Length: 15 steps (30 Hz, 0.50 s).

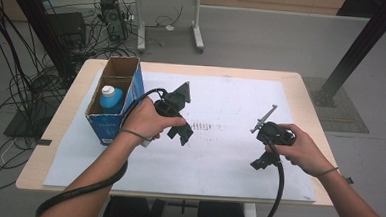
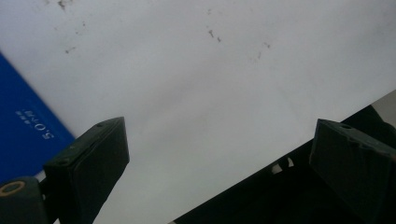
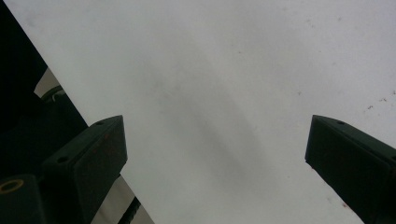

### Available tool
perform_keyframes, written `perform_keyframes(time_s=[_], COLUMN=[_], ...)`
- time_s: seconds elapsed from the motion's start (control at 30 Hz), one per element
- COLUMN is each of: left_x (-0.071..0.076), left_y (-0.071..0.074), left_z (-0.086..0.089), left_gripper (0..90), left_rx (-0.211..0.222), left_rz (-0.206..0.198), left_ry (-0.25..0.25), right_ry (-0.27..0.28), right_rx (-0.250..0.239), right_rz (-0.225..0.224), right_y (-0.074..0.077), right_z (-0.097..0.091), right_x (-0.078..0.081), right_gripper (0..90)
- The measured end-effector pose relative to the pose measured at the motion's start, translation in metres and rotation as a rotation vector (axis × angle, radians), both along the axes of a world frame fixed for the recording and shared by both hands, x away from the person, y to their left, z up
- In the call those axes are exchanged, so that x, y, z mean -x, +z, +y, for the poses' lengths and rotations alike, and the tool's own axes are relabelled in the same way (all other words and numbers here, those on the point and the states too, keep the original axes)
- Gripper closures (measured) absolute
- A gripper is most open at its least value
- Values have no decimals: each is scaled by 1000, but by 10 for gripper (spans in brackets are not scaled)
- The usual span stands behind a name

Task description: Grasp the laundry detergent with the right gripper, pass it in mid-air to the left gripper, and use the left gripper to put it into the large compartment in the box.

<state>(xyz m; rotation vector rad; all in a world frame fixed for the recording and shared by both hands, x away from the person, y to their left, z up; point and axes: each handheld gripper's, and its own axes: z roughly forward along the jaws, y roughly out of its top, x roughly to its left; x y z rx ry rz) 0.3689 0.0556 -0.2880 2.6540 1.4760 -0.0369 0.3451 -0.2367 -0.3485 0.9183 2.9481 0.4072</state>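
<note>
An open blue cardboard box (image 1: 103, 127) stands on the left of the white sheet (image 1: 218, 160). Inside it is a blue bottle (image 1: 110, 99) with a white cap. My left gripper (image 1: 180, 133) is held just right of the box, above the sheet. In the left gripper view the gripper (image 2: 219, 135) is open, nothing sits between its jaws, and the box's blue wall (image 2: 23, 130) shows at the left. My right gripper (image 1: 259, 163) hangs over the sheet's right part. In the right gripper view it (image 3: 217, 130) is open over bare sheet.
The sheet covers most of a light wooden table (image 1: 307, 94). Beyond the table, the floor holds tangled cables (image 1: 27, 80), a computer tower (image 1: 113, 16) and another table's legs (image 1: 199, 36). A black post (image 1: 354, 52) slants at the back right.
</note>
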Motion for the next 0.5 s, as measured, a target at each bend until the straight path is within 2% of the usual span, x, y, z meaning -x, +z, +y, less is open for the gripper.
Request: perform_keyframes(time_s=[0.5], left_x=[1], left_y=[-12], left_z=[-2], left_gripper=[51], left_rx=[8], left_rz=[10], left_ry=[1], right_ry=[-3], right_rx=[3], right_rz=[4], right_y=[0], right_z=[2], right_x=[2], right_gripper=[51])
